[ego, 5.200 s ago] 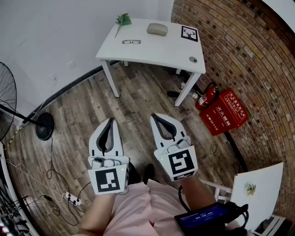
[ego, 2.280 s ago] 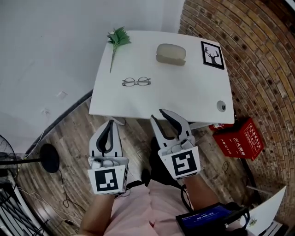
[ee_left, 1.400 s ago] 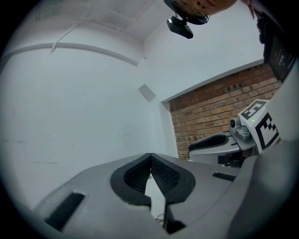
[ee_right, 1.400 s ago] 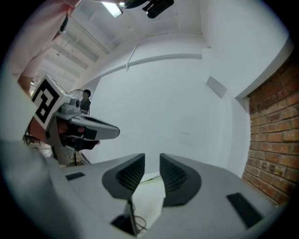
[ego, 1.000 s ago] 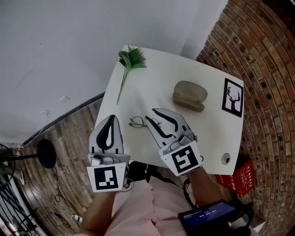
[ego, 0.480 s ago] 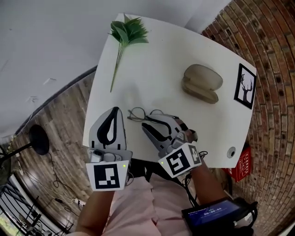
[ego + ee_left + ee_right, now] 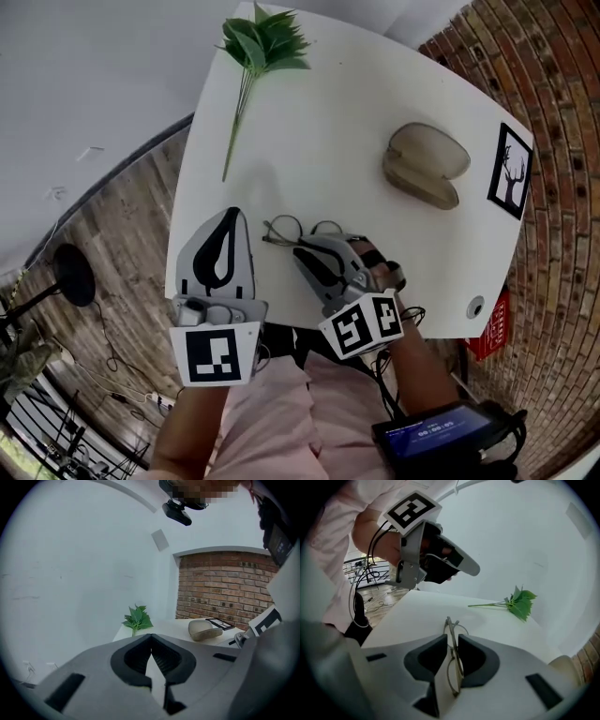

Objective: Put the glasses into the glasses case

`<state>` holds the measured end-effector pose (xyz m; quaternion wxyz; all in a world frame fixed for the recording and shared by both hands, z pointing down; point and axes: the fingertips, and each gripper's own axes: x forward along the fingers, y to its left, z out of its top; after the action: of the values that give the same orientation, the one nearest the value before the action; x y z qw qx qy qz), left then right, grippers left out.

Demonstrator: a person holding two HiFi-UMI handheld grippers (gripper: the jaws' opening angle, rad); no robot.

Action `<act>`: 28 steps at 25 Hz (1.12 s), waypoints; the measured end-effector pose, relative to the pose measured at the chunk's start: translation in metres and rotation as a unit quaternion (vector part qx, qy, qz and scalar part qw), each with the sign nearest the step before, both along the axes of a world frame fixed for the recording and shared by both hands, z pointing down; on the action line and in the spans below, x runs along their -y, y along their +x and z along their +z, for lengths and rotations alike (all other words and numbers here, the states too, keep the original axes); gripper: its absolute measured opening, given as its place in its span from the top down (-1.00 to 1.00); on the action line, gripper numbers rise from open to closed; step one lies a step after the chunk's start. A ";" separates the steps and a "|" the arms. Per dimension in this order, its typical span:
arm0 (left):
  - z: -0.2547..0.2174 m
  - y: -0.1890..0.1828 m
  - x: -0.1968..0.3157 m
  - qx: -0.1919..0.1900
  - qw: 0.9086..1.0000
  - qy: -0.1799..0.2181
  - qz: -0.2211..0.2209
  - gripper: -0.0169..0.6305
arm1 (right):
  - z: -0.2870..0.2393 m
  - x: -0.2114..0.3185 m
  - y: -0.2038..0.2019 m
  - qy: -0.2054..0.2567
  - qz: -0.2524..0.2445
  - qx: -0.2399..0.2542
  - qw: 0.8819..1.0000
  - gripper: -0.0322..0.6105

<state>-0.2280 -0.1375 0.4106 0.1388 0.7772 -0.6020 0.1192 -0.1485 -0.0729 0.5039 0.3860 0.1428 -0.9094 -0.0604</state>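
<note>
Thin wire-framed glasses (image 7: pixel 281 228) lie near the front of the white table (image 7: pixel 356 112). In the right gripper view the glasses (image 7: pixel 450 620) stand edge-on in the narrow gap between the jaws. My right gripper (image 7: pixel 302 246) (image 7: pixel 450 637) has just been closing around them, and I see no pad pressing on the frame. The beige glasses case (image 7: pixel 427 161) (image 7: pixel 204 629) lies closed at the back right, well apart from both grippers. My left gripper (image 7: pixel 232 214) (image 7: pixel 151 637) hovers at the table's left front edge, shut and empty.
A green plant sprig (image 7: pixel 262 42) (image 7: pixel 522 602) lies at the far left corner. A deer picture frame (image 7: pixel 509 172) sits by the right edge, next to the brick wall. A cable hole (image 7: pixel 475 306) is at the front right corner.
The person has walked up to the table. Both grippers have come down. The right gripper now straddles the glasses with a narrower gap, and the left has sunk beside the table's front left.
</note>
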 end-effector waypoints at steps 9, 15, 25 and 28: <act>0.001 -0.007 0.004 -0.002 1.000 0.000 0.004 0.92 | 0.003 0.010 -0.001 0.015 0.022 -0.011 1.000 0.83; -0.026 0.003 0.013 -0.007 0.999 0.028 0.023 0.92 | -0.034 0.027 0.004 0.032 0.057 0.014 0.998 0.84; -0.093 0.045 0.021 -0.020 0.992 0.090 0.081 0.92 | -0.129 0.063 0.045 0.110 0.134 0.041 0.984 0.84; -0.110 0.062 0.025 -0.020 0.989 0.109 0.100 0.92 | -0.151 0.070 0.066 0.138 0.154 0.045 0.977 0.84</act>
<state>-0.1662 -0.1626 0.3010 0.0524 0.8464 -0.5276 0.0501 -0.0827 -0.1431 0.3528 0.3257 0.3360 -0.8758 -0.1185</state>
